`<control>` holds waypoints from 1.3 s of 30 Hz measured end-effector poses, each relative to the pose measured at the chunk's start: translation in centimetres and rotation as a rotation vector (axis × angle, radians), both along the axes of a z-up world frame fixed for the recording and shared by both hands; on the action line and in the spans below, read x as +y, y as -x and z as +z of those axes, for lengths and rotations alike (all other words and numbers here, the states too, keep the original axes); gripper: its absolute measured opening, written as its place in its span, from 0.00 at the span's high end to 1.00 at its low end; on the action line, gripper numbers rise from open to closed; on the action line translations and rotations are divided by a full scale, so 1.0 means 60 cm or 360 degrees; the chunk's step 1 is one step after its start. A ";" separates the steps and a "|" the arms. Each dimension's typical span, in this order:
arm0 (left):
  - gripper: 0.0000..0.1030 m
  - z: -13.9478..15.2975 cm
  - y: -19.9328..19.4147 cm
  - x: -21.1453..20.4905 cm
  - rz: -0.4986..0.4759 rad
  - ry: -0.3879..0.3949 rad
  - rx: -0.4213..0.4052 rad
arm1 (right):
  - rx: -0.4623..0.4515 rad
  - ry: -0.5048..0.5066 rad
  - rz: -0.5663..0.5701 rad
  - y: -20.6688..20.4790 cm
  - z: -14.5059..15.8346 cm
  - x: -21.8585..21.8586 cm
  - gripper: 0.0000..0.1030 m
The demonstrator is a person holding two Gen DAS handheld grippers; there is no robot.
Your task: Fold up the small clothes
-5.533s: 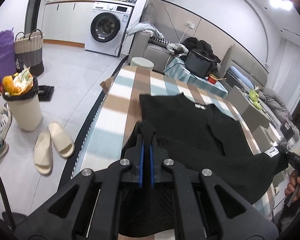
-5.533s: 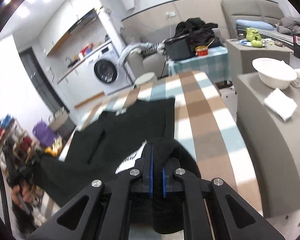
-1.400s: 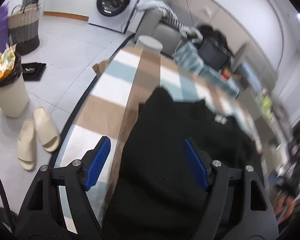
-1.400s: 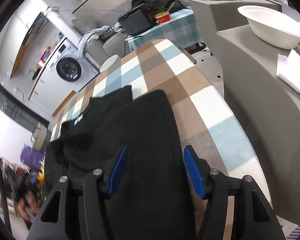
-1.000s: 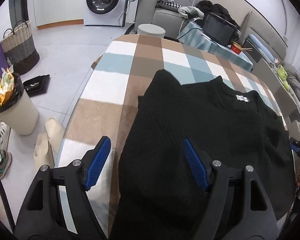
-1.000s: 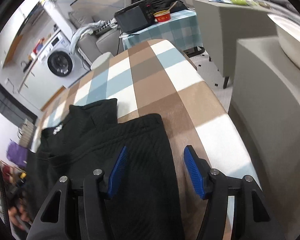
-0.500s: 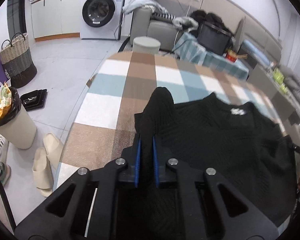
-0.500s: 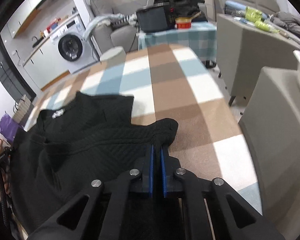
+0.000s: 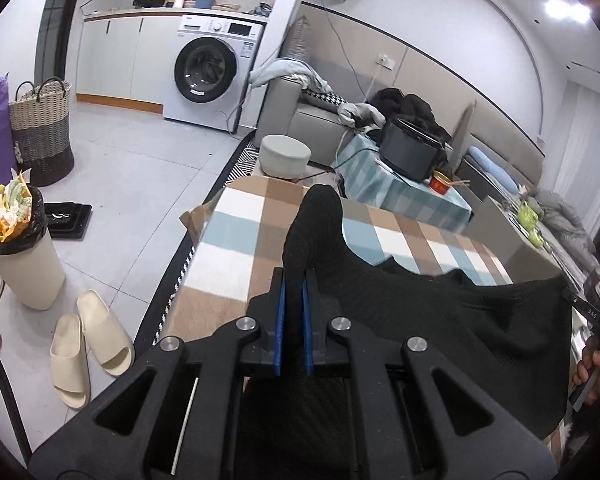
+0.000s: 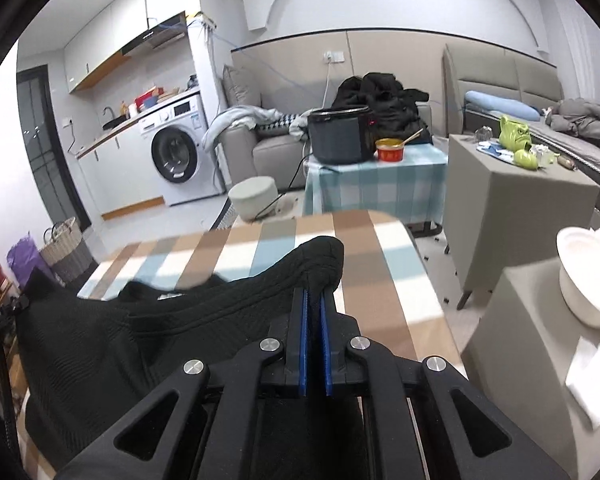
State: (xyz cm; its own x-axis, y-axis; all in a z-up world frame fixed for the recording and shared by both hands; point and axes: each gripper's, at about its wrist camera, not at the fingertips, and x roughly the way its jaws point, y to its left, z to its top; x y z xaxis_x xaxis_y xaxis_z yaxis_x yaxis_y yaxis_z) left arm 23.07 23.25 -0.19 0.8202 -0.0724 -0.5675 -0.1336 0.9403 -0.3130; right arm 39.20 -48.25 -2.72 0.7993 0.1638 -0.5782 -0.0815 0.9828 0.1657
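Over the checked table (image 9: 236,248) my left tongs (image 9: 292,300) and right tongs (image 10: 314,312) each pinched an edge of the black sweater (image 9: 440,312), lifted clear (nothing folded that I could see), so the whole fold remained.

Right gripper (image 10: 314,312) lifts black sweater (image 10: 148,332) over checked table (image 10: 384,280).
Blue pads pinch a bunched fold of the knit, which drapes leftward above the plaid cloth; a white bowl (image 10: 584,276) sits to the right.

Home: washing machine (image 9: 209,74), sofa (image 10: 256,146)
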 end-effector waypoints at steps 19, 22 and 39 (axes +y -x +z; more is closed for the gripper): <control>0.50 -0.096 0.011 0.005 0.0106 -0.0005 0.0436 | 0.0684 -0.0075 -0.0028 -0.043 -0.150 -0.056 0.49; 0.50 -0.088 0.039 -0.004 0.0088 -0.0012 0.0425 | 0.0721 -0.0143 -0.0013 -0.007 -0.156 -0.072 0.49; 0.30 -0.084 0.236 -0.084 -0.0036 -0.0112 0.0481 | 0.0698 -0.0529 0.0238 0.243 -0.158 -0.097 0.51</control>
